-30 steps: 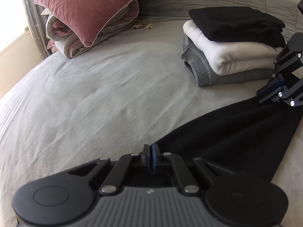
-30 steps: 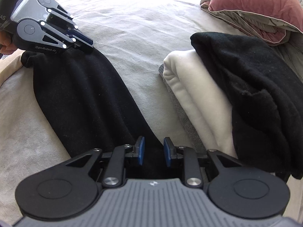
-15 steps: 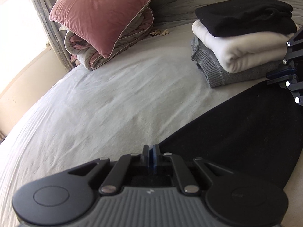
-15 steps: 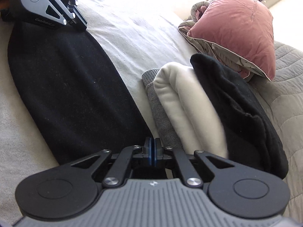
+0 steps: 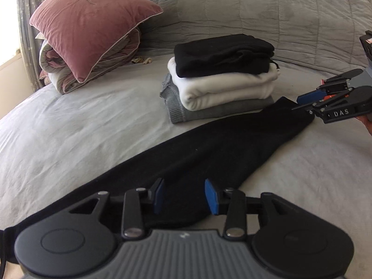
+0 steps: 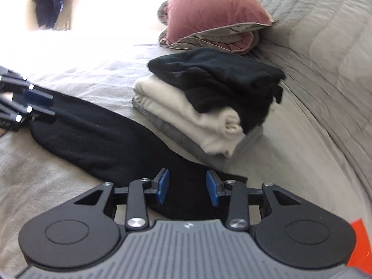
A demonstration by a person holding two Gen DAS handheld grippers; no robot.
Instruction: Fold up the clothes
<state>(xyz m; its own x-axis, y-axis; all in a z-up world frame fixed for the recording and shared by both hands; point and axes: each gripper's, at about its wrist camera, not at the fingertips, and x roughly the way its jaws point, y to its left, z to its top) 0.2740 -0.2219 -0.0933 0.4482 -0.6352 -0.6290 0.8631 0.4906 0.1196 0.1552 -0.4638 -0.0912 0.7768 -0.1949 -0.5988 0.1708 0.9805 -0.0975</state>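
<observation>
A long black garment (image 5: 200, 153) lies flat across the grey bed, folded into a narrow strip; in the right wrist view the black garment (image 6: 93, 139) runs from lower middle to the left. My left gripper (image 5: 184, 197) hovers over one end, jaws opening, pads clear of the cloth. My right gripper (image 6: 187, 187) is over the other end, jaws also opening, nothing pinched. Each gripper shows in the other's view: the right gripper (image 5: 307, 103) at the far right, the left gripper (image 6: 39, 105) at the far left.
A stack of folded clothes (image 5: 220, 79), black on white on grey, sits just beyond the strip; the same stack (image 6: 209, 107) shows in the right wrist view. A pink pillow (image 5: 90, 21) rests on a rolled quilt at the back left. A grey padded headboard (image 5: 279, 14) rises behind.
Both grippers were shut on the black garment's ends half a second ago and now stand apart, releasing it. Both hands shifted sideways, and the strip lies stretched out on the bed.
</observation>
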